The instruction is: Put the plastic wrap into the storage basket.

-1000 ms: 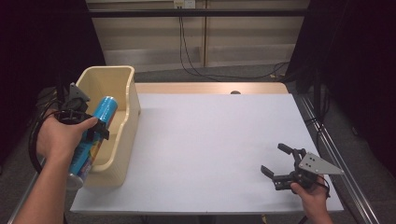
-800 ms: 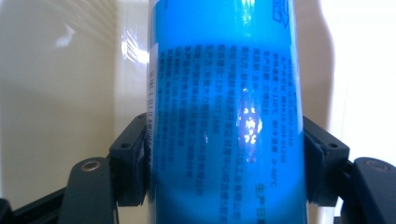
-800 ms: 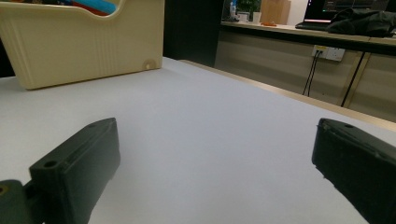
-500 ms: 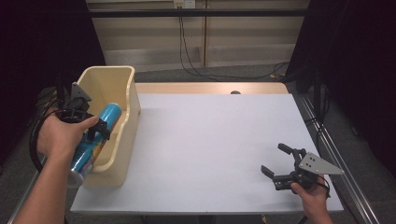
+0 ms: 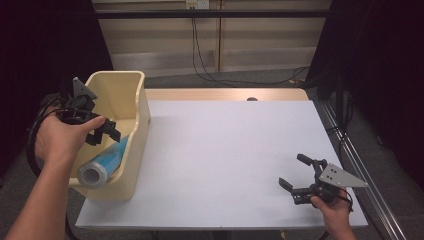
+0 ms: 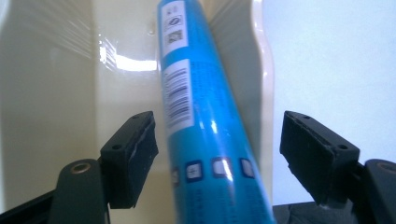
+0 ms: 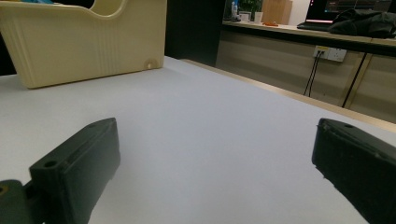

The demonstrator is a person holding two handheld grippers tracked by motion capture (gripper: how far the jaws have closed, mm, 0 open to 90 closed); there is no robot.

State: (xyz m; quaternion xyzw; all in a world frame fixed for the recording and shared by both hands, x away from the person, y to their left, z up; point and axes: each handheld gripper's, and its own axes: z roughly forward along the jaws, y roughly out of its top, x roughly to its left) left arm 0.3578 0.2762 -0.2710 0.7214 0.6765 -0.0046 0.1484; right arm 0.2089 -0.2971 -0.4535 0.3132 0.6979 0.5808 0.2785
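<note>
White table (image 5: 225, 150), cream bin (image 5: 131, 95) at left edge; left gripper (image 6: 219, 154) jaws just opening, blue tube (image 6: 205, 140) loose between them, released into bin; right gripper (image 5: 296, 176) wide open, empty, idle

Bin (image 5: 131, 95): cream plastic, glossy, ribbed outer wall. Tube (image 6: 205, 140): blue glossy film wrap, white printed labels, silvery metallic end cap. Tabletop (image 5: 225, 150): white, matt, smooth, with a wood-look far edge. Jaws: black matt plastic.

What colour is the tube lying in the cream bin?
Bright blue tube with white label panels and a barcode, clearest in the left gripper view.
</note>
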